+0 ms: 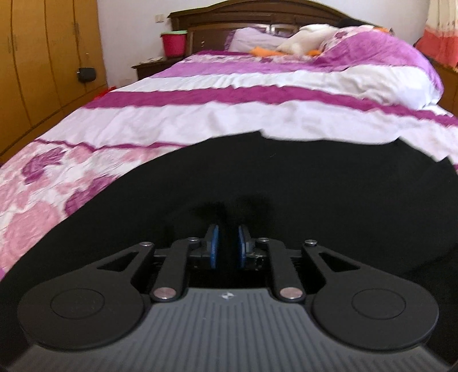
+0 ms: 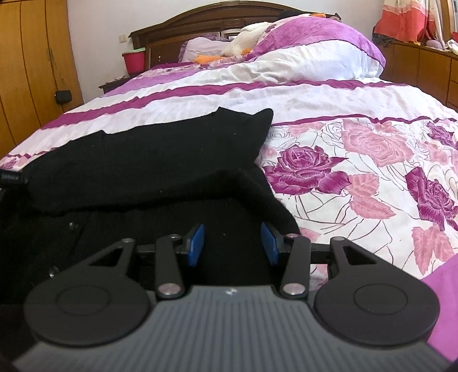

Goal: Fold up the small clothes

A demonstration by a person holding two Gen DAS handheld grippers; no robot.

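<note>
A black garment (image 1: 300, 186) lies spread on the floral bedspread (image 1: 43, 200). In the left wrist view my left gripper (image 1: 228, 246) has its blue pads close together, pinched on a tuft of the black fabric. In the right wrist view the same garment (image 2: 157, 160) lies partly folded, with a folded layer across its far part and a sleeve or corner pointing away. My right gripper (image 2: 233, 243) is open, low over the garment's near right edge, with fabric between the pads. One blue pad (image 2: 197, 243) shows clearly.
The bed carries a purple-and-white striped quilt (image 2: 286, 94), a bunched duvet (image 2: 315, 54) and pillows near the wooden headboard (image 2: 200, 20). A red bucket (image 2: 133, 61) stands on a nightstand at the left. Wooden wardrobes (image 1: 43, 57) line the left wall.
</note>
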